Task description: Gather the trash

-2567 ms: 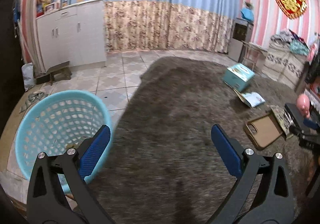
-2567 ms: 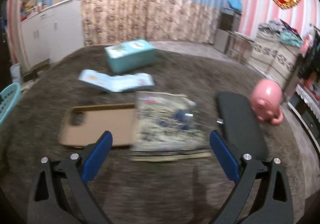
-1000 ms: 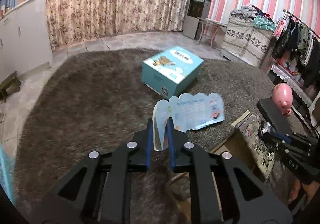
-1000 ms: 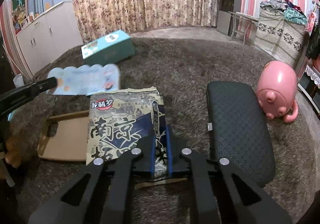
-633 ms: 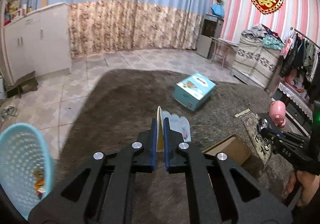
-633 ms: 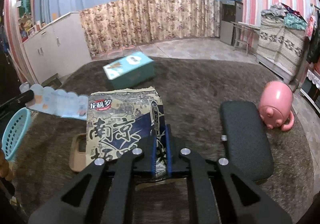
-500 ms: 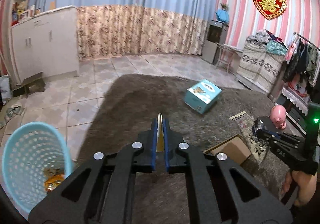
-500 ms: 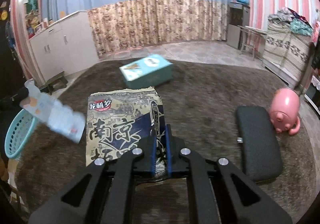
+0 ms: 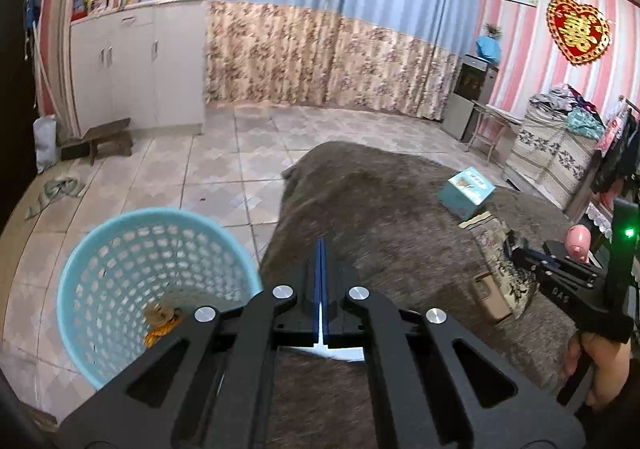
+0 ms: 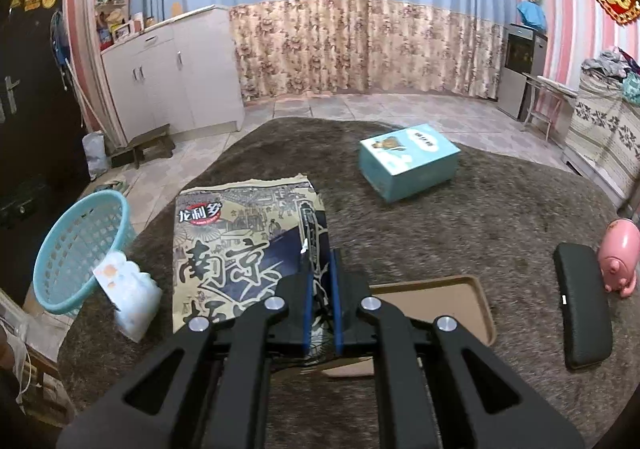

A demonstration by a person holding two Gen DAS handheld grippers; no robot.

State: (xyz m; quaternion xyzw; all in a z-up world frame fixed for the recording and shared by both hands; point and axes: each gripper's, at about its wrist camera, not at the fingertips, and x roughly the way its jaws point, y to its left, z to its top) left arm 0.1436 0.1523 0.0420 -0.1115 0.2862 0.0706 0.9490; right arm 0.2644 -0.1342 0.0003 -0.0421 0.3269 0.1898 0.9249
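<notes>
The left gripper (image 9: 321,245) has its blue pads pressed together on a thin pale-blue wrapper (image 10: 128,291); in its own view only a white sliver of it shows under the closed jaws, while the right wrist view shows the wrapper hanging in the air just beside the rim of the light-blue basket (image 9: 120,233), not yet over the opening. The right gripper (image 10: 320,261) pinches the near edge of a large printed snack bag (image 10: 240,245), which stands out flat ahead of it above the brown carpet (image 10: 500,217), well apart from the basket. At the bottom of the basket lies some crumpled brownish and orange litter (image 9: 162,323), so part of the collecting looks done. What is left, by my reading: both held pieces have to be brought over the basket and let go, the wrapper first since it is nearer. On the carpet there are further things that may count as trash: a teal carton (image 10: 408,161) and a flat brown cardboard tray (image 10: 436,301) under the right gripper. The black padded case (image 10: 582,305) and the pink piggy bank (image 10: 620,249) look like belongings, not rubbish, though that is a guess. Overall the task seems around the middle
</notes>
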